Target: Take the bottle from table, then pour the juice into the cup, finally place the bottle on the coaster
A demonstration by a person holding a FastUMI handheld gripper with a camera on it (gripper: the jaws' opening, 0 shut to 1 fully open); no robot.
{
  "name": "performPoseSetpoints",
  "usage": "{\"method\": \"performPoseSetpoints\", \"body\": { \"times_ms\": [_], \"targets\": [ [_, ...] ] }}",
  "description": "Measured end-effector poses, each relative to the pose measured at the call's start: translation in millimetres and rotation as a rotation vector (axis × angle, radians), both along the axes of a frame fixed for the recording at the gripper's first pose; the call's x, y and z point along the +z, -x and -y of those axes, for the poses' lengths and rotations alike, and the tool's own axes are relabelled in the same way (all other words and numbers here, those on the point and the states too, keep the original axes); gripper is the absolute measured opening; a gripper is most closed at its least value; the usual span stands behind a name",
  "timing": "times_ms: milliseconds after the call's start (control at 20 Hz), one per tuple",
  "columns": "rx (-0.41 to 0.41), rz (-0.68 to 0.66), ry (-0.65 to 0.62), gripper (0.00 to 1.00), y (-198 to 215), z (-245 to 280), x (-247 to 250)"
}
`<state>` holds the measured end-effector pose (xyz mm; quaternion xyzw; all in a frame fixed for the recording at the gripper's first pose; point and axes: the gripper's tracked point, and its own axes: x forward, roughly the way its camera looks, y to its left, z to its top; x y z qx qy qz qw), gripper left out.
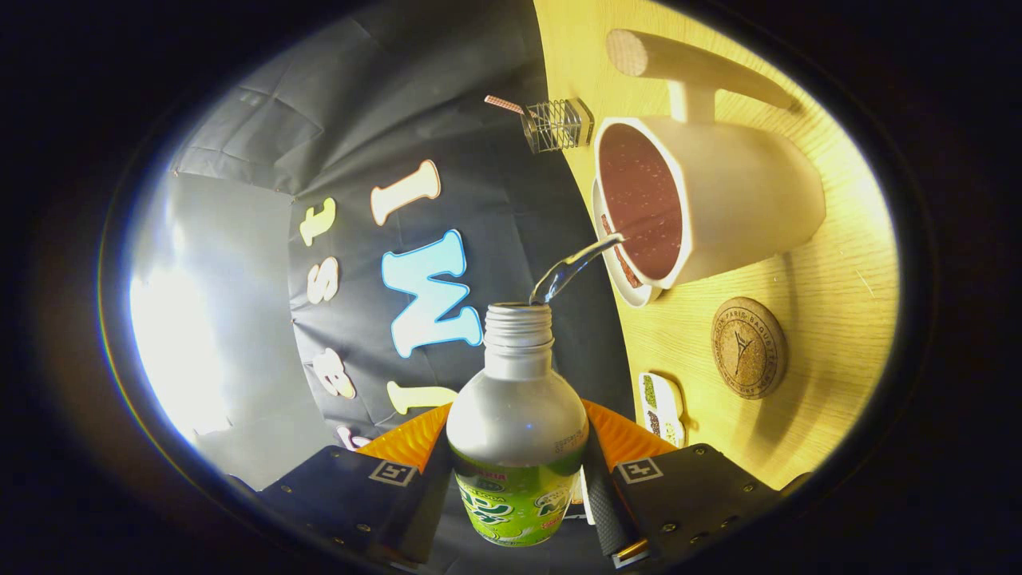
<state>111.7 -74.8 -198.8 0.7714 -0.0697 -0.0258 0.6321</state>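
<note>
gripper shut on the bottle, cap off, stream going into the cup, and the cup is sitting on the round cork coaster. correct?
One thing is wrong: the cup does not sit on the round cork coaster; it stands on a white saucer, and the coaster lies bare beside it on the table. The gripper view shows this. The rest holds: the gripper is shut on the bottle, cap off, stream entering the cup.

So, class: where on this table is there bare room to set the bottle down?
The gripper is shut on the bottle, pouring into the cup. Bare wood on the table lies between cup and coaster, and beyond the coaster. It is crowded around the cup: saucer, wire holder, wooden tool.
</note>
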Motion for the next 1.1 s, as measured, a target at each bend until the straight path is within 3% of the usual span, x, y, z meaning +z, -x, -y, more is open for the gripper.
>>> {"method": "performPoseSetpoints", "body": {
  "times_ms": [1100],
  "targets": [
    [-0.04,0.018,-0.136,0.76,-0.9,10.1,5.1]
  ]
}}
